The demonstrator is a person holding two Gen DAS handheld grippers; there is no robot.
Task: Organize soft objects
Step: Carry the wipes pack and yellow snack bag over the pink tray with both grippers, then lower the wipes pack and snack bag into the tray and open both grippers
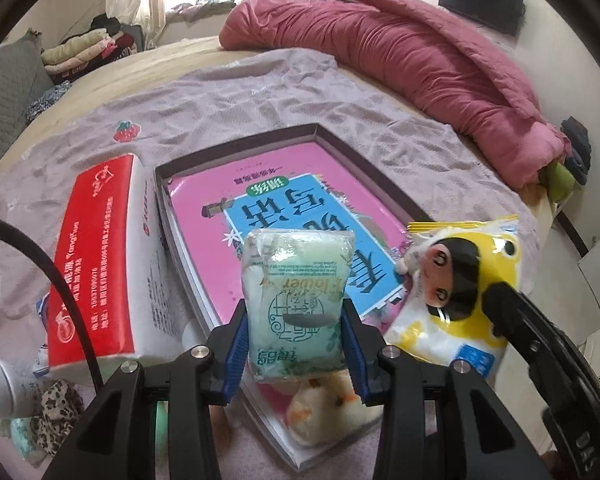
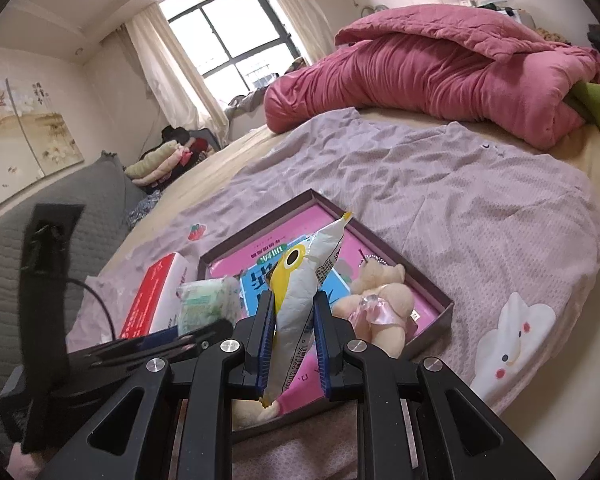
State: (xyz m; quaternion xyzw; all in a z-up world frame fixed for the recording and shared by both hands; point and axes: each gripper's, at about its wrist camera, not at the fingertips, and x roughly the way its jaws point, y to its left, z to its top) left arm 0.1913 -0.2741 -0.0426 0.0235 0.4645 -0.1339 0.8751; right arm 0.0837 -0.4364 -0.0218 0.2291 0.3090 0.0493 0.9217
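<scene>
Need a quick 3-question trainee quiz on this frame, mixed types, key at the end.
1. True or false: the left gripper is shut on the green tissue pack.
2. What does the right gripper hold? A) teddy bear B) yellow-and-white packet C) red-and-white tissue box
3. Fill in: the teddy bear lies inside the shallow ____, on the pink book cover.

Key:
1. True; its pads press both sides of the pack.
2. B; the yellow-and-white packet stands clamped between the pads, while the red-and-white tissue box lies on the bedspread beside the tray.
3. tray
</scene>
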